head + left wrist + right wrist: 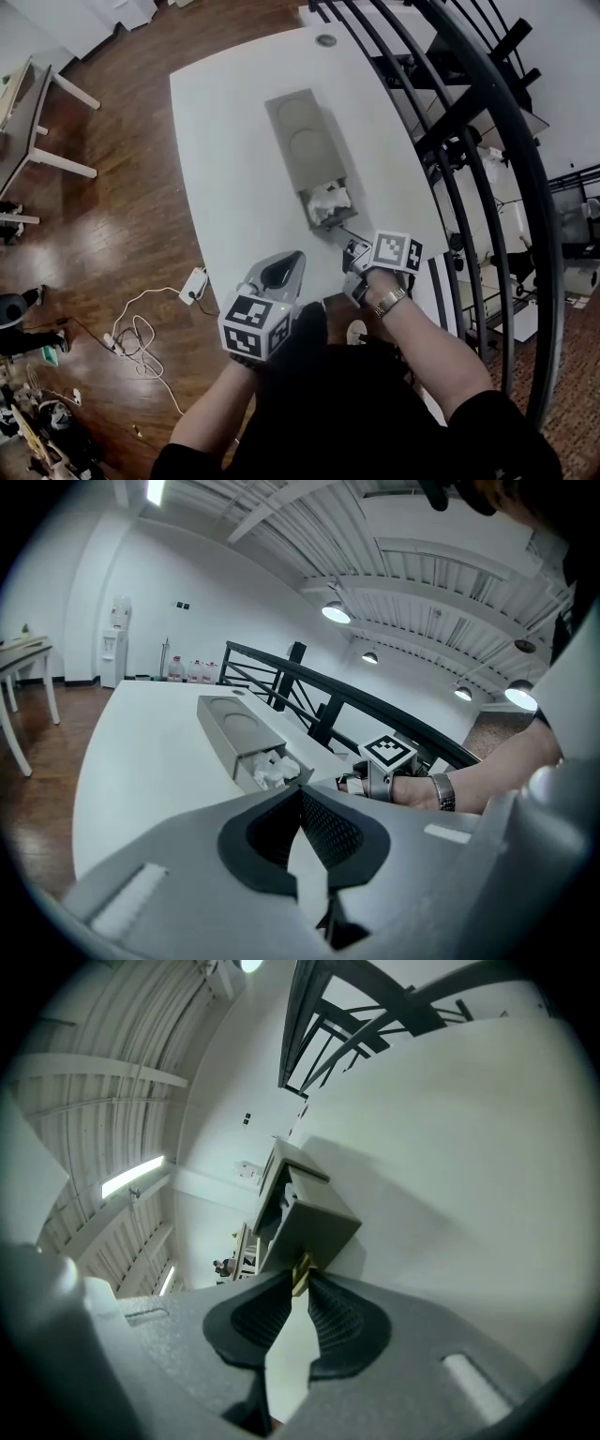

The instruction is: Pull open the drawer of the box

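In the head view, your right claw [349, 253] reaches forward off a straight wrist to the front of the drawer [328, 204]. The drawer stands partly out of the one grey box [302, 136] on the white counter [225, 169]. Your left claw [283, 270] is held low by the counter's near edge, well apart from the box. Two round recesses [309, 148] mark the box top. Crumpled white stuff [330, 199] lies in the drawer, and you cannot count its pieces.

In the left gripper view, that claw's jaws meet at the tips with nothing between them.

In the right gripper view, the jaws are clamped on one small brass-coloured pull [301, 1274] on the drawer's front. The drawer's inside is hidden from here.
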A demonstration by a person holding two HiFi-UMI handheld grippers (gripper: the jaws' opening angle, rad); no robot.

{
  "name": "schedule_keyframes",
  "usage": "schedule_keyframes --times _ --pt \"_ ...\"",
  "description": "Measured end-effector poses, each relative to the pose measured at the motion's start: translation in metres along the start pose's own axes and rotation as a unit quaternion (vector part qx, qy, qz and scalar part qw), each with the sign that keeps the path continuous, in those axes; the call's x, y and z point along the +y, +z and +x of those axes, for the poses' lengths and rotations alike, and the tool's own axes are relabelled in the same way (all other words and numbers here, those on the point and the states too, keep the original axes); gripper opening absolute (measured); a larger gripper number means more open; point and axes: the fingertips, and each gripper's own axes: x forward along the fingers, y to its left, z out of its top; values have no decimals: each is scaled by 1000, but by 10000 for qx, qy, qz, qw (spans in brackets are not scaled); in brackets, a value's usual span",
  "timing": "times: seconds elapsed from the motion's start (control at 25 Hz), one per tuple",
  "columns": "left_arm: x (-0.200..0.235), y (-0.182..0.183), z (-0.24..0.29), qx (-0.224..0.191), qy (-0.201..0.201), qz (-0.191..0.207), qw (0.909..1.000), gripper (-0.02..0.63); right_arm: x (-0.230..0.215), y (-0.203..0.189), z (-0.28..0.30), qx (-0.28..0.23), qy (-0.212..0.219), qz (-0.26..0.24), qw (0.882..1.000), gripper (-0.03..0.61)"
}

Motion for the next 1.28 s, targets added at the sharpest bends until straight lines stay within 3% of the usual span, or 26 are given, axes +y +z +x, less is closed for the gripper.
schedule_keyframes --times 0.64,1.28 --pt "-47 -26 -19 -167 166 104 9997 16 -18 -46 -41 212 31 -139 9997 43" --pt "-65 -30 -28 -305 267 60 9992 16 -23 -64 -60 433 -17 -224 9988 43"
